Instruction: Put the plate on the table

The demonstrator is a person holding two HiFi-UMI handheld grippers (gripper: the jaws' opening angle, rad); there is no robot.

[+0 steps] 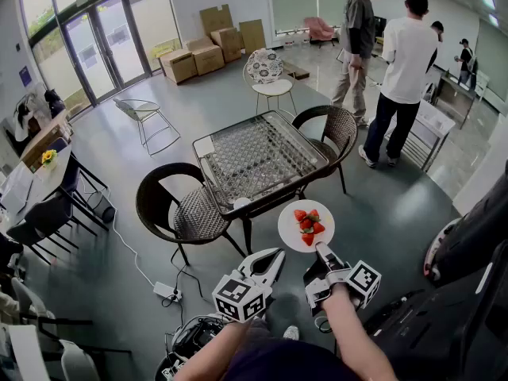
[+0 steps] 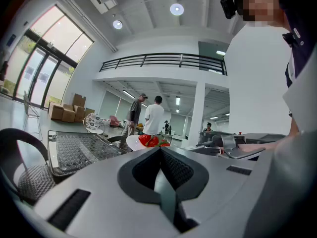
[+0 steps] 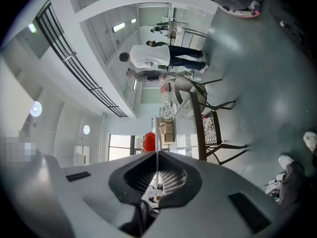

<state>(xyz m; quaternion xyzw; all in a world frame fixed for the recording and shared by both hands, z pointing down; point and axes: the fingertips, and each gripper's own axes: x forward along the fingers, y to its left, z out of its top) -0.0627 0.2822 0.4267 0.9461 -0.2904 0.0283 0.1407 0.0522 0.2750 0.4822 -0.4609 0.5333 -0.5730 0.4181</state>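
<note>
At the left, a dark wicker chair is seen drawn up to the glass-topped wicker worktop, on which no plate is set. The left gripper is held low in front of the person. Its jaws are brought together on nothing, as is confirmed in the left gripper view. Further right, the white plate, loaded with strawberries, is carried in the air, apparently just off the worktop's near edge and not touching it. Its near rim is pinched by the right gripper. In the right gripper view the plate is seen edge-on as a thin white line clamped between the jaws. The task is judged to be only partly done: the plate is in hand and near the worktop, but the carry over it, the lowering and the release are all left to be done.
</note>
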